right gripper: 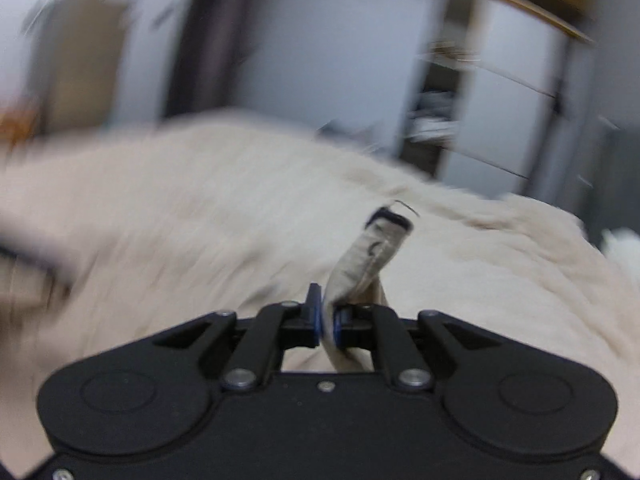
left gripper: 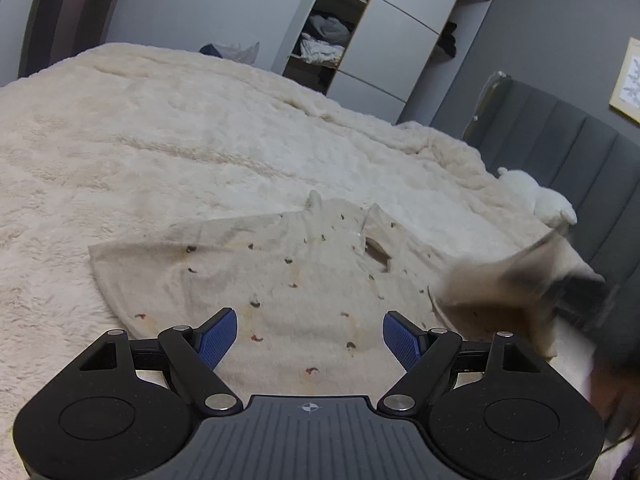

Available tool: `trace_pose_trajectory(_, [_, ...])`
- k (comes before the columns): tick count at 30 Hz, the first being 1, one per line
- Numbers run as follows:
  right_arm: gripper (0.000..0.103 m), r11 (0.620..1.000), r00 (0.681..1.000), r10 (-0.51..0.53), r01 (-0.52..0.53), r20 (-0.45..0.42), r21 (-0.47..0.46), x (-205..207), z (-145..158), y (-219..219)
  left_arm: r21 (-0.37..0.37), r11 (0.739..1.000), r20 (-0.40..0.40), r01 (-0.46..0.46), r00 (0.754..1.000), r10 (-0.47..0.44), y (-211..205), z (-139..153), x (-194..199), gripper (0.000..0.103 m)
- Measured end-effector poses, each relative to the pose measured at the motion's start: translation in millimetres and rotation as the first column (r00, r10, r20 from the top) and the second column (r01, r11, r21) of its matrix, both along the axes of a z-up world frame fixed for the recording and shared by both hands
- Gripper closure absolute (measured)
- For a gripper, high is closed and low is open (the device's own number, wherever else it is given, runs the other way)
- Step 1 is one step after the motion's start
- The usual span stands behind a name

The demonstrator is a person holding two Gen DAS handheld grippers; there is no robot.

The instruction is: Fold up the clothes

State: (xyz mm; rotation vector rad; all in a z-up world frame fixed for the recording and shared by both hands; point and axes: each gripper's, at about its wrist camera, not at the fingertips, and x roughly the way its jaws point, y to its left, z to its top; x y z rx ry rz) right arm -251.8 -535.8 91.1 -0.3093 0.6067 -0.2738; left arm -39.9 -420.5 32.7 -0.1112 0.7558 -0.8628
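A cream garment [left gripper: 280, 264] with small dark and red prints lies spread on the fluffy cream blanket [left gripper: 160, 140]. My left gripper [left gripper: 310, 334] hovers over its near edge, open, with nothing between the blue pads [left gripper: 218, 338]. At the right of the left wrist view a corner of the garment [left gripper: 500, 284] is lifted and blurred. In the blurred right wrist view my right gripper [right gripper: 327, 326] has a cream fold of the garment [right gripper: 368, 256] between its nearly closed pads; the fold stands up past the fingertips and ends in a dark-trimmed edge.
The bed fills most of both views. A grey padded headboard [left gripper: 580, 168] and a white plush toy [left gripper: 536, 200] are at the right. Behind the bed stands a wardrobe [left gripper: 400, 40] with open shelves of clothes [left gripper: 324, 40].
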Motion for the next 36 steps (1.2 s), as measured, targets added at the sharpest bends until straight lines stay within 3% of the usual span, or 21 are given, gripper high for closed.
trace_pose_trajectory(2, [0.089, 0.995, 0.986, 0.047, -0.061, -0.162, -0.081, 8, -39, 33, -0.013, 1.0, -0.025, 0.015, 1.0, -0.016, -3, -3, 0, 0.027])
trace_pose_trajectory(4, [0.076, 0.992, 0.983, 0.073, -0.089, -0.166, -0.093, -1, -37, 36, -0.029, 0.999, -0.047, 0.039, 0.998, -0.04, -7, -4, 0, 0.027])
trace_pose_trajectory(5, [0.057, 0.993, 0.985, 0.089, -0.1, -0.148, -0.069, -10, -27, 33, -0.042, 0.997, -0.063, 0.06, 0.996, -0.063, -11, -5, 1, 0.026])
trace_pose_trajectory(6, [0.051, 0.993, 0.985, 0.096, -0.104, -0.144, -0.053, -12, -23, 28, -0.047, 0.996, -0.079, 0.074, 0.994, -0.078, -17, -7, 1, 0.026])
trace_pose_trajectory(12, [0.05, 0.993, 0.985, 0.082, -0.069, -0.154, 0.091, -85, 12, -33, -0.107, 0.981, -0.176, 0.163, 0.968, -0.18, -60, -21, 6, 0.026])
trace_pose_trajectory(15, [0.043, 0.983, 0.992, -0.04, 0.061, -0.122, 0.172, -133, 21, -88, -0.114, 0.977, -0.223, 0.178, 0.954, -0.2, -96, -28, 18, 0.026])
trace_pose_trajectory(17, [0.041, 0.967, 0.984, -0.15, 0.167, -0.097, 0.193, -173, 26, -129, -0.048, 0.978, -0.243, 0.203, 0.947, -0.208, -126, -34, 26, 0.028])
trace_pose_trajectory(20, [0.037, 0.949, 0.968, -0.245, 0.252, -0.06, 0.19, -203, 19, -166, 0.062, 0.975, -0.2, 0.212, 0.96, -0.196, -159, -33, 31, 0.041])
trace_pose_trajectory(22, [0.038, 0.936, 0.955, -0.295, 0.297, -0.041, 0.189, -219, 12, -188, 0.109, 0.969, -0.179, 0.221, 0.963, -0.199, -176, -31, 32, 0.061])
trace_pose_trajectory(24, [0.038, 0.939, 0.946, -0.324, 0.323, -0.015, 0.114, -222, 0, -199, 0.151, 0.964, -0.163, 0.22, 0.967, -0.195, -191, -28, 32, 0.102])
trace_pose_trajectory(25, [0.039, 0.942, 0.946, -0.324, 0.324, -0.017, 0.084, -223, -7, -203, 0.174, 0.962, -0.12, 0.209, 0.974, -0.19, -196, -23, 30, 0.102])
trace_pose_trajectory(27, [0.043, 0.949, 0.952, -0.302, 0.304, -0.043, 0.086, -218, -18, -210, 0.109, 0.984, -0.042, 0.14, 0.99, -0.137, -187, -8, 32, 0.102])
trace_pose_trajectory(30, [0.046, 0.956, 0.968, -0.247, 0.249, -0.036, 0.152, -210, -28, -218, 0.11, 0.994, -0.023, 0.004, 1.0, -0.002, -180, -2, 44, 0.101])
trace_pose_trajectory(31, [0.047, 0.956, 0.971, -0.236, 0.238, -0.03, 0.171, -209, -30, -220, 0.136, 0.991, -0.025, 0.005, 1.0, -0.002, -183, -5, 45, 0.099])
trace_pose_trajectory(35, [0.053, 0.956, 0.98, -0.199, 0.2, -0.024, 0.215, -200, -43, -224, 0.254, 0.967, -0.027, 0.033, 0.999, -0.027, -192, -11, 34, 0.064])
trace_pose_trajectory(36, [0.055, 0.957, 0.984, -0.175, 0.177, -0.031, 0.23, -200, -46, -224, 0.251, 0.968, -0.004, 0.027, 1.0, -0.027, -194, -5, 30, 0.058])
